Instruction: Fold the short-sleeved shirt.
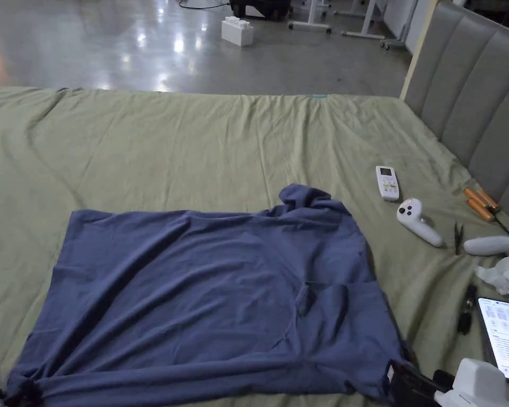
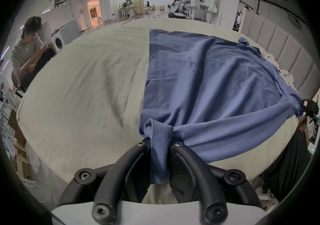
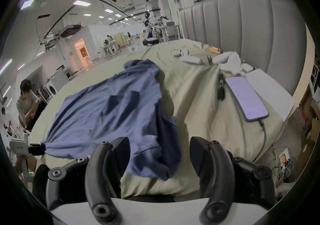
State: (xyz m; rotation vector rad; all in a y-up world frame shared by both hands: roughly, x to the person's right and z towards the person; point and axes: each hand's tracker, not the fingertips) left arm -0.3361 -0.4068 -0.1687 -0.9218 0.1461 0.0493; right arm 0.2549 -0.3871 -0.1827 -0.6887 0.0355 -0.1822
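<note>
Pinched between the closed left tongs (image 2: pixel 160 144) is a corner of the blue shirt (image 1: pixel 216 297), spread on the bed (image 1: pixel 195 143) beyond. Right tongs (image 3: pixel 159 151) are held open at the opposite corner; a firm grip should be taken there before lifting, with both corners kept level.
</note>
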